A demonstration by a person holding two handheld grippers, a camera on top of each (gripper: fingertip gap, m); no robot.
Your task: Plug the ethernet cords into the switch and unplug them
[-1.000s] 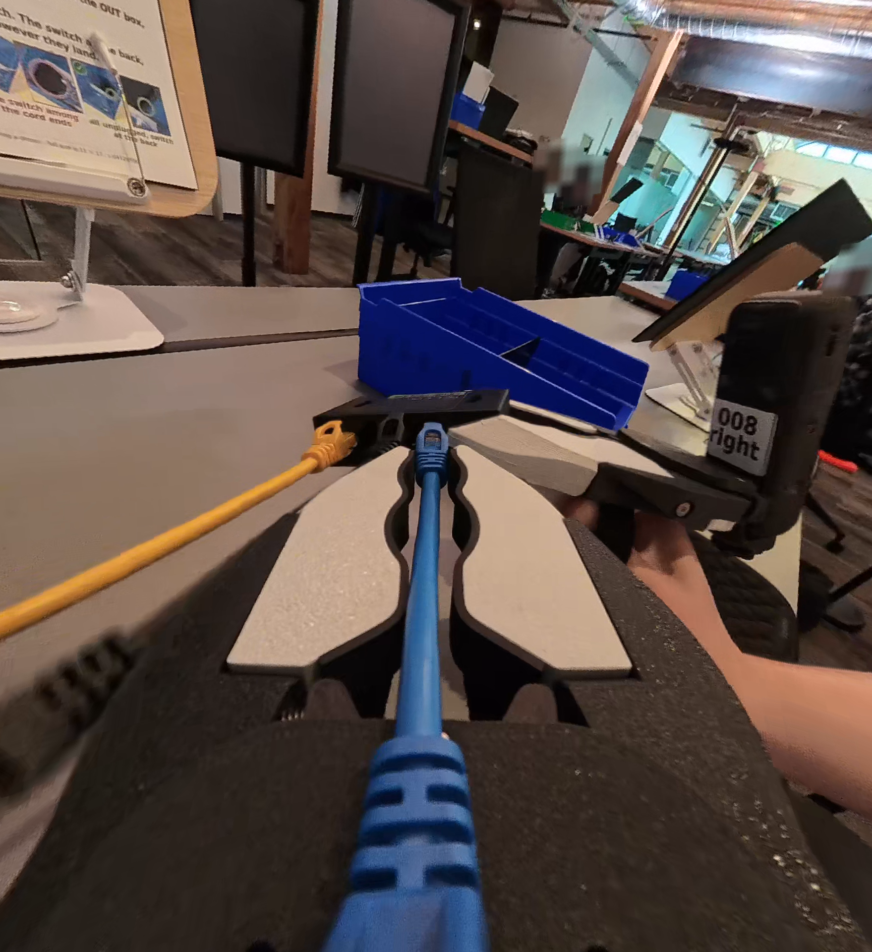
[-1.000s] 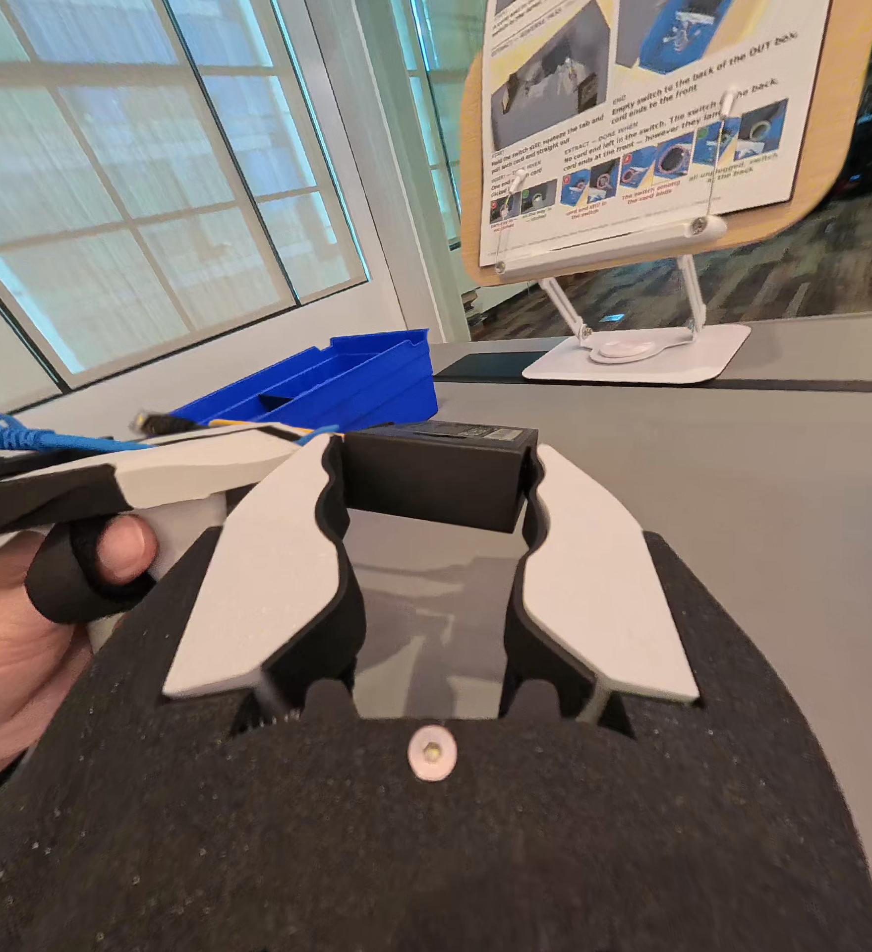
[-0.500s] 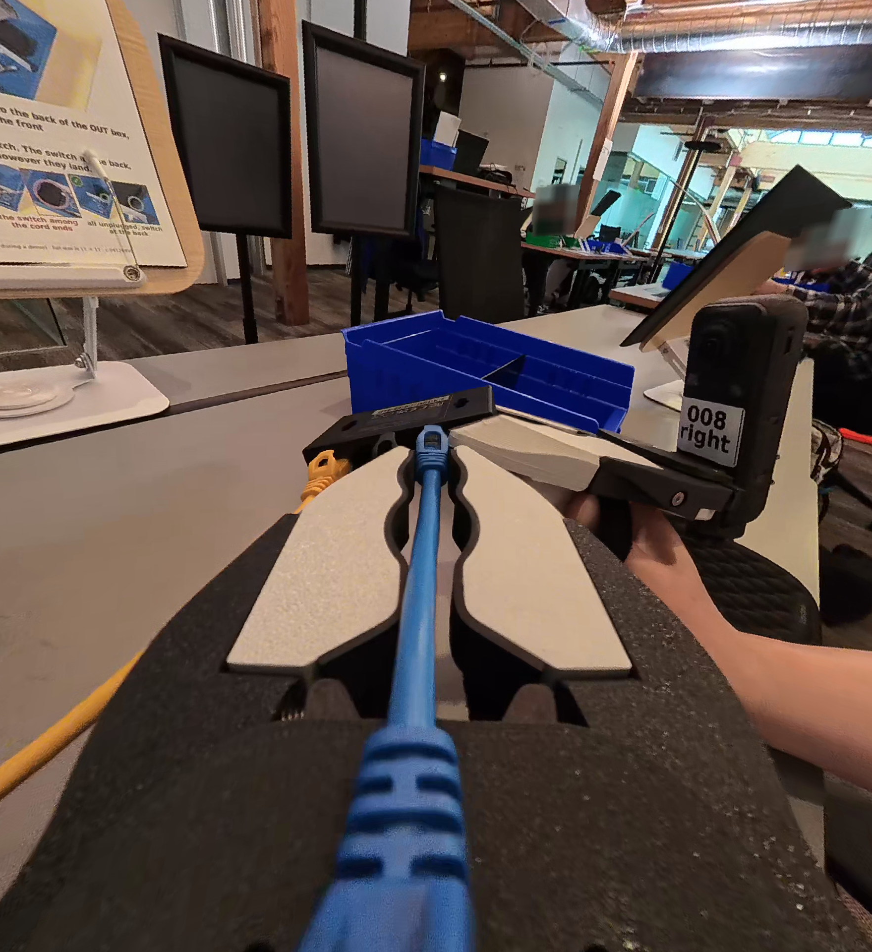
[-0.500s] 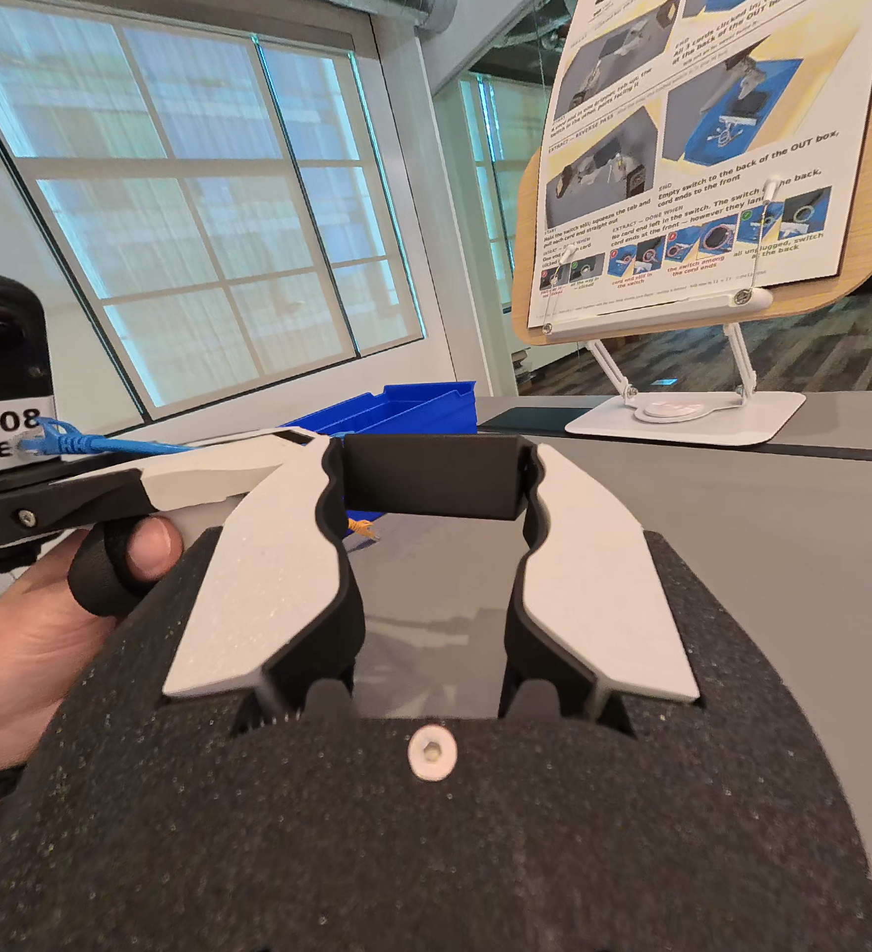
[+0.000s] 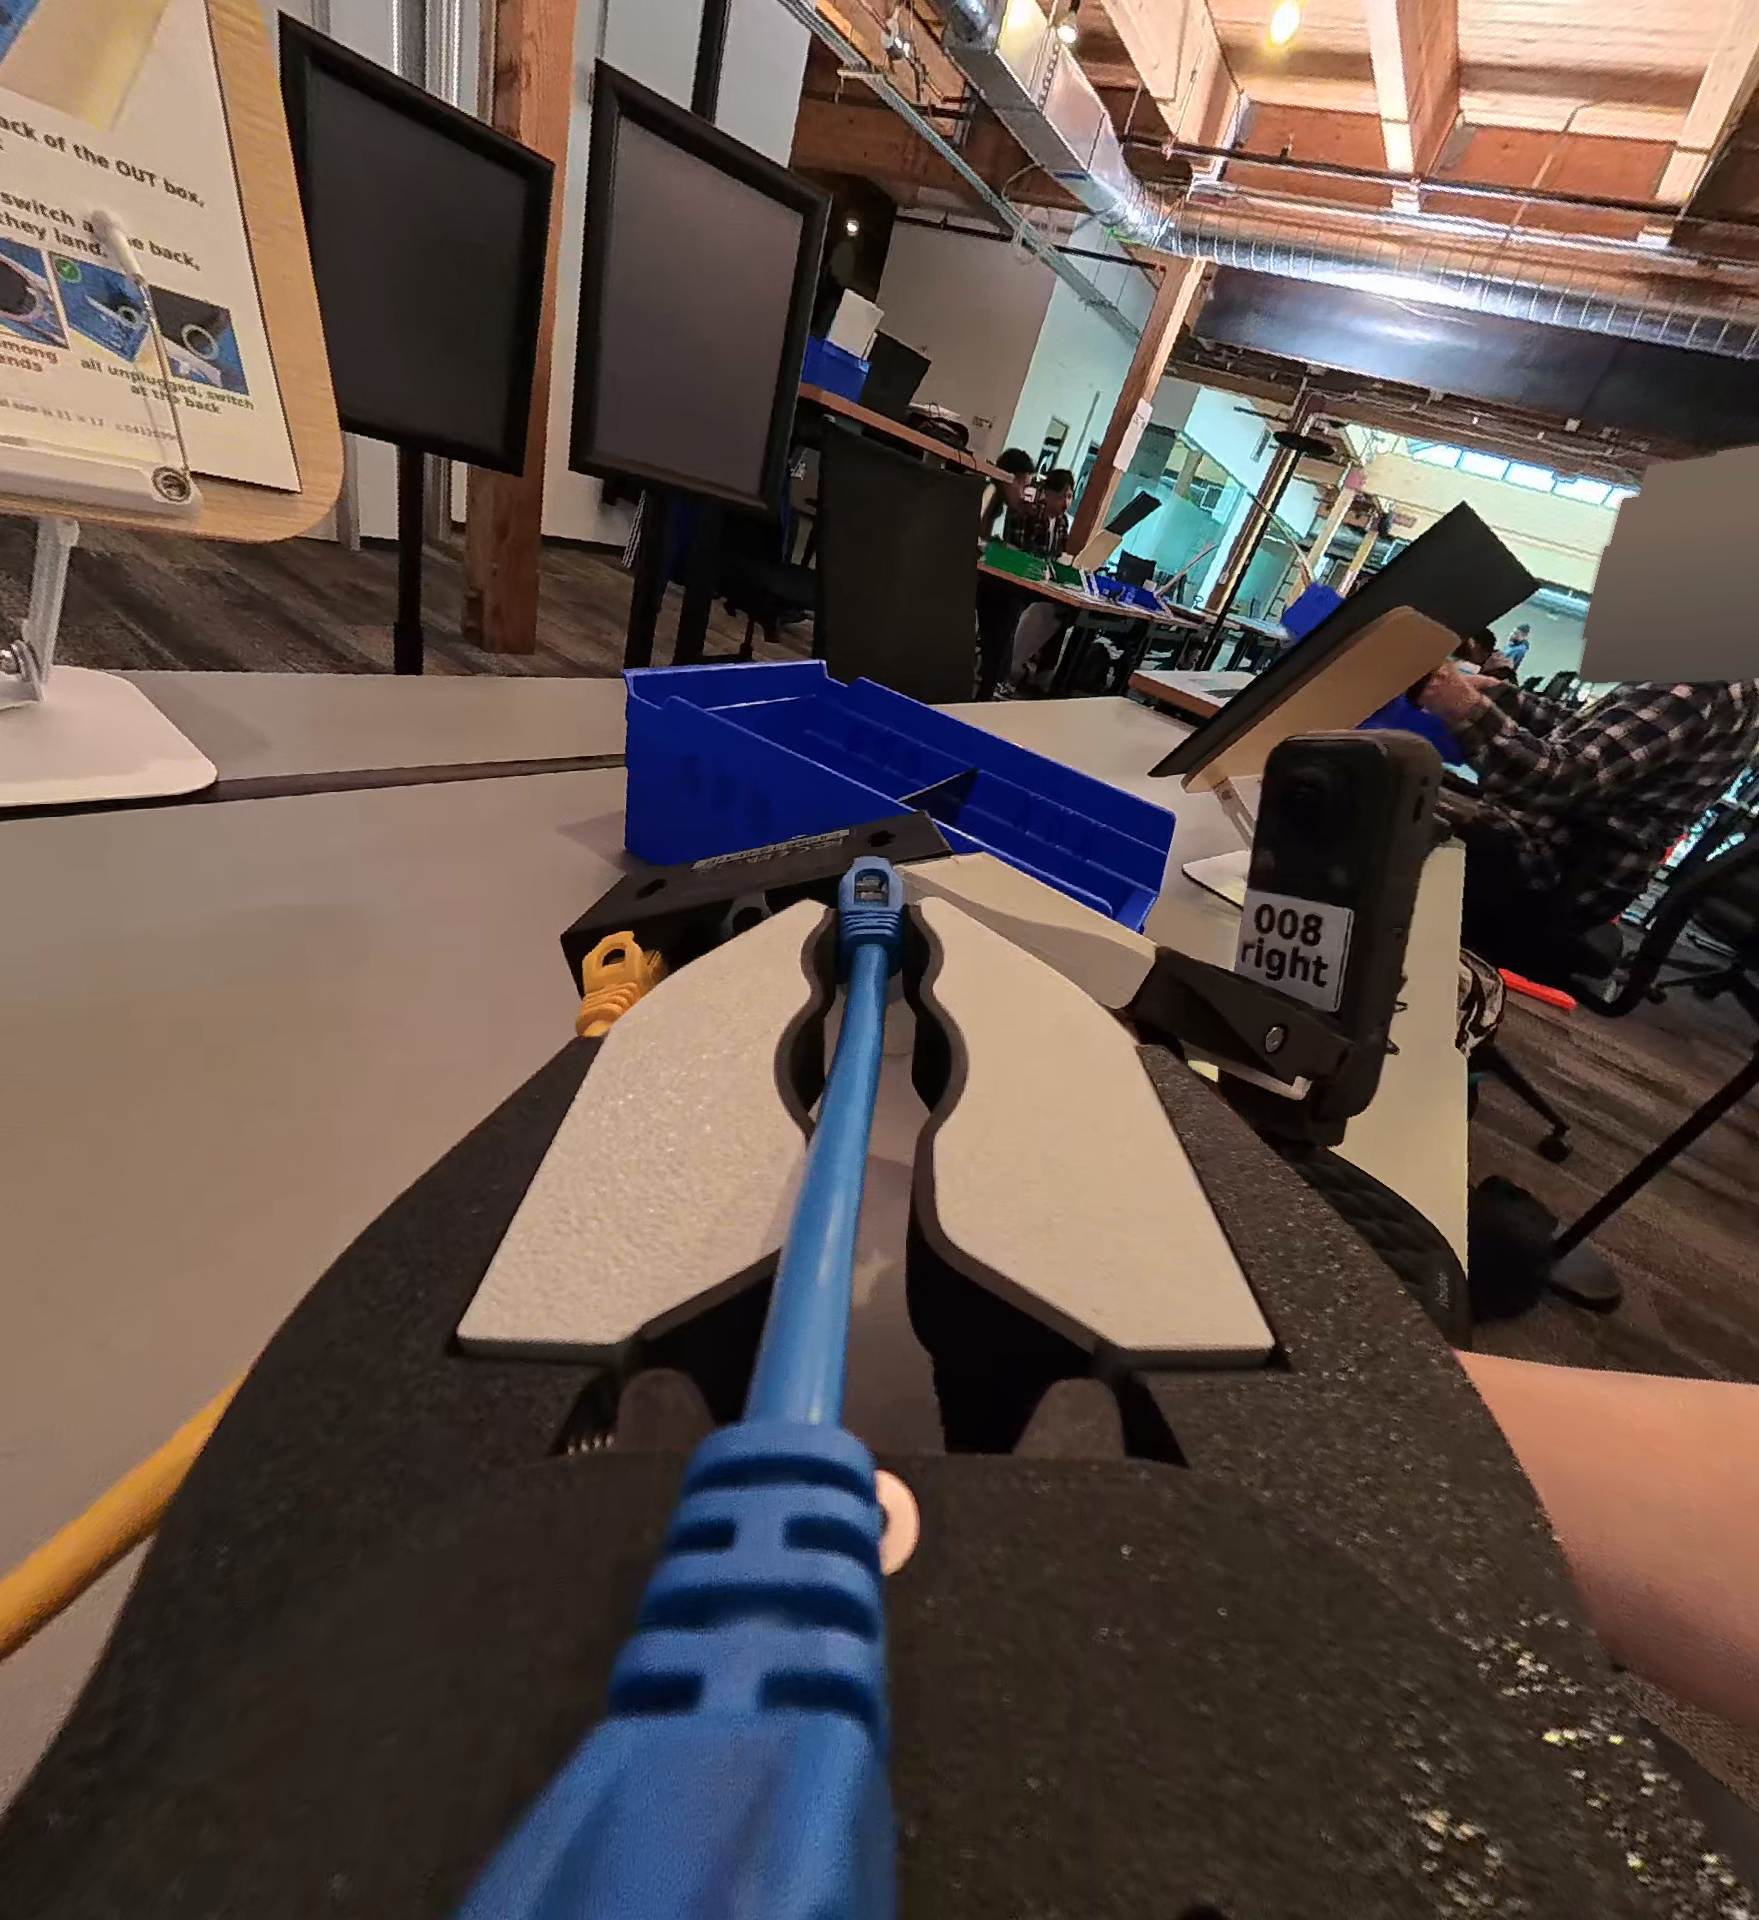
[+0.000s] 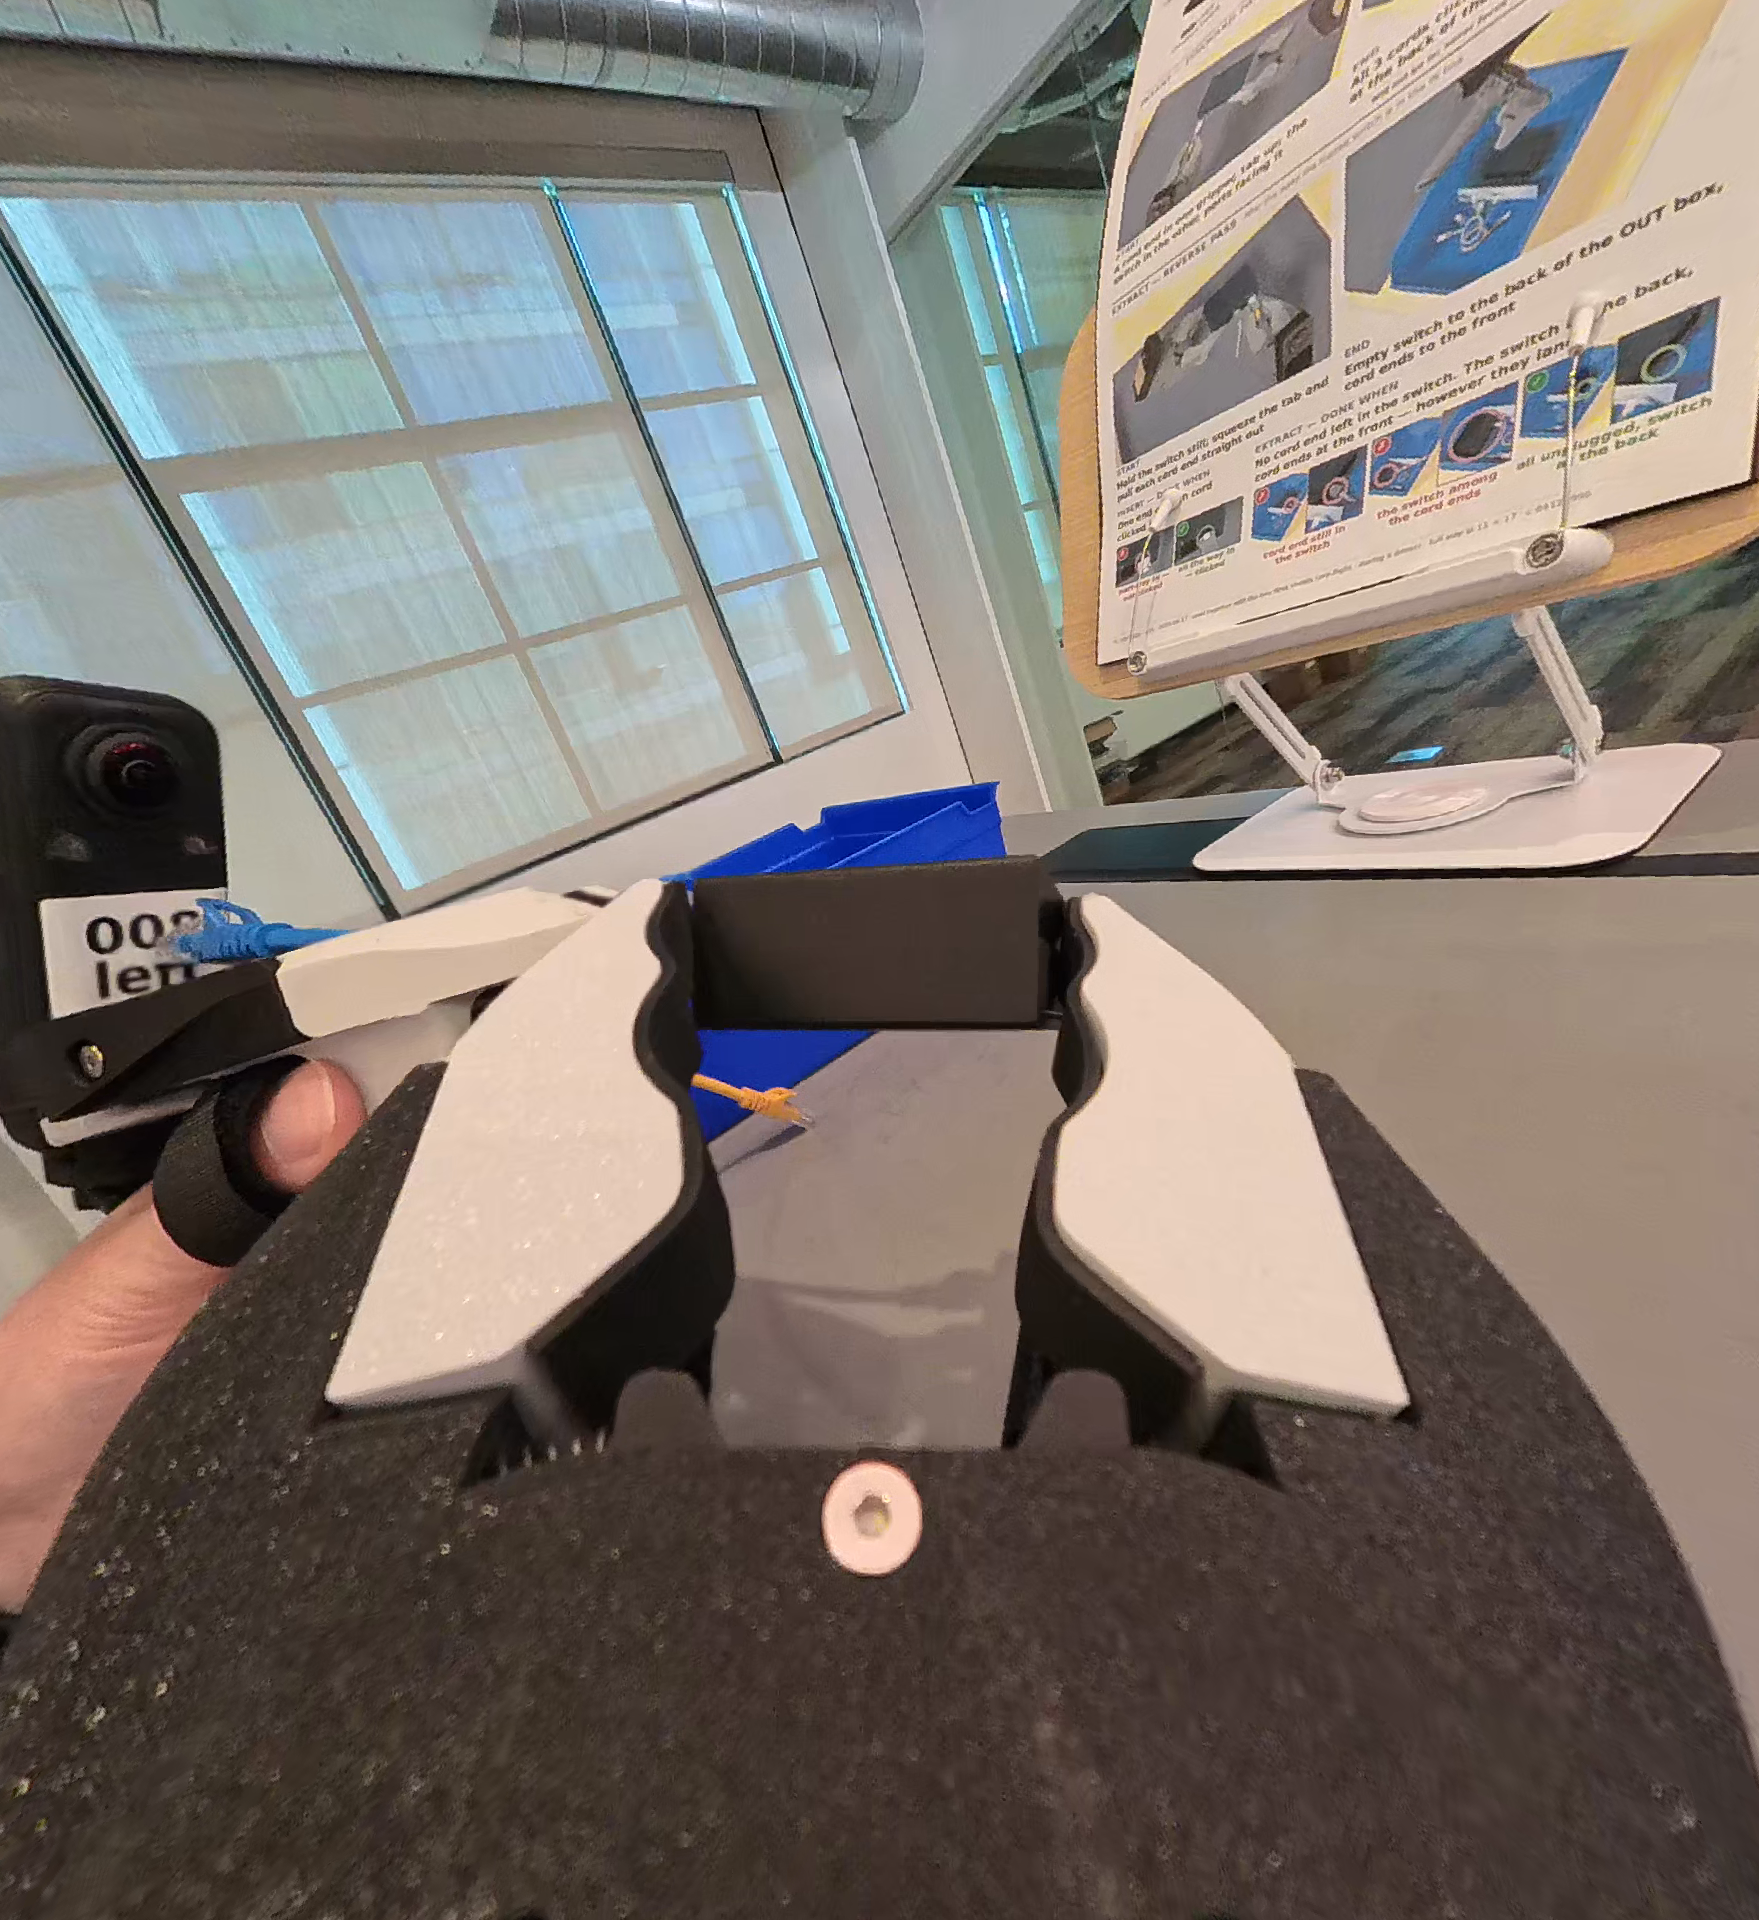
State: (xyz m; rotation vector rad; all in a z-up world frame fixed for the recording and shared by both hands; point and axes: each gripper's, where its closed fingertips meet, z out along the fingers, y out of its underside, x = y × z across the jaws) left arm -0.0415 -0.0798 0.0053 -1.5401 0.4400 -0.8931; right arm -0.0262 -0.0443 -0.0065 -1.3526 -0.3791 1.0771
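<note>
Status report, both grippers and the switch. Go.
Left gripper shut on blue ethernet cord, plug at black switch. Right gripper shut on switch, lifted off grey table. Yellow ethernet cord hangs beside the switch; seating unclear. Nothing blocking.

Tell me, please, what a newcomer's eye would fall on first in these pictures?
Probably the blue ethernet cord, running up the middle of the left wrist view, pinched between the left gripper fingers with its plug at the black switch. Next, the right gripper clamps that switch by its ends above the grey table. A yellow cord sits at the switch's left end, and a blue bin stands behind.
</note>
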